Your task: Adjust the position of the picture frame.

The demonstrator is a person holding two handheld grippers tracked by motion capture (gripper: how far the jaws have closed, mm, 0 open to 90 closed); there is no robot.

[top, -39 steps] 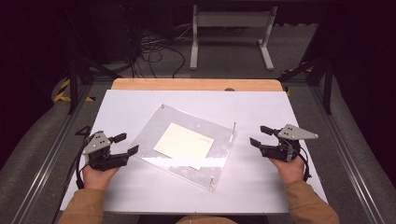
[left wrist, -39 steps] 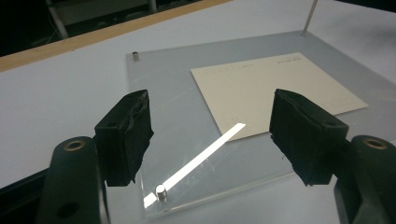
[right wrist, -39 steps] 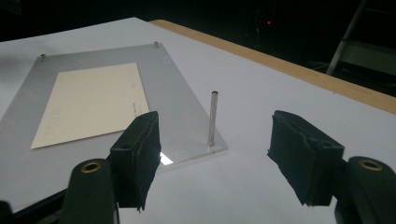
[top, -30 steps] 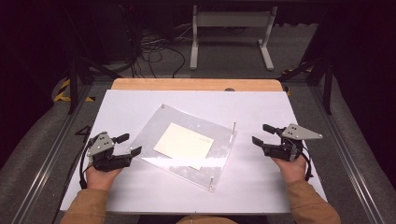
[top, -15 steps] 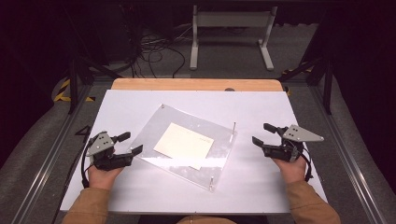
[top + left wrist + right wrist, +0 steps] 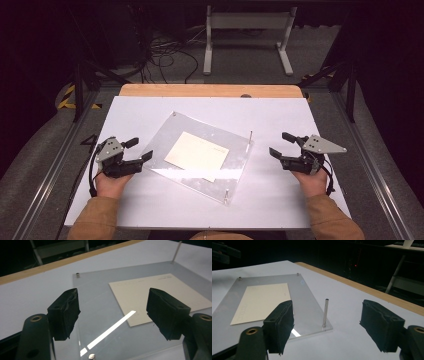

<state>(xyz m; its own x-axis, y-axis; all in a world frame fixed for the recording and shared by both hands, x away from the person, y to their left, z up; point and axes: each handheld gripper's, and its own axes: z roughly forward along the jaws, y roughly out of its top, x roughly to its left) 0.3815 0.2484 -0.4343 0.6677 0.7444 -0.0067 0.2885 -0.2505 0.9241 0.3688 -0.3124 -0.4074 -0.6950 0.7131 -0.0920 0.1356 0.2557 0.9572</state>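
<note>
At the left of the white worktop [image 6: 150, 205], the left gripper [image 6: 139, 150] was held in the person's left hand [image 6: 111, 184], its jaws standing wide apart with nothing between them and their tips at the left edge of a clear acrylic plate [image 6: 232, 165]. In the left gripper view, those jaws framed the plate's near-left area, above its surface; contact could not be confirmed. The plate lay flat at the centre of the worktop, turned at an angle to the worktop's edges. A cream sheet of paper [image 6: 196, 155] lay flat at the plate's centre; whether it sat on or under the plate could not be determined. Short metal studs marked the plate's corners, and one tall thin metal pin [image 6: 325, 312] stood upright at the corner nearest the right side. The right gripper [image 6: 281, 145], held in the right hand [image 6: 311, 181], was just clear of the plate's right edge, jaws likewise spread open and empty. A wooden strip [image 6: 210, 90] ran along the worktop's far edge.
</note>
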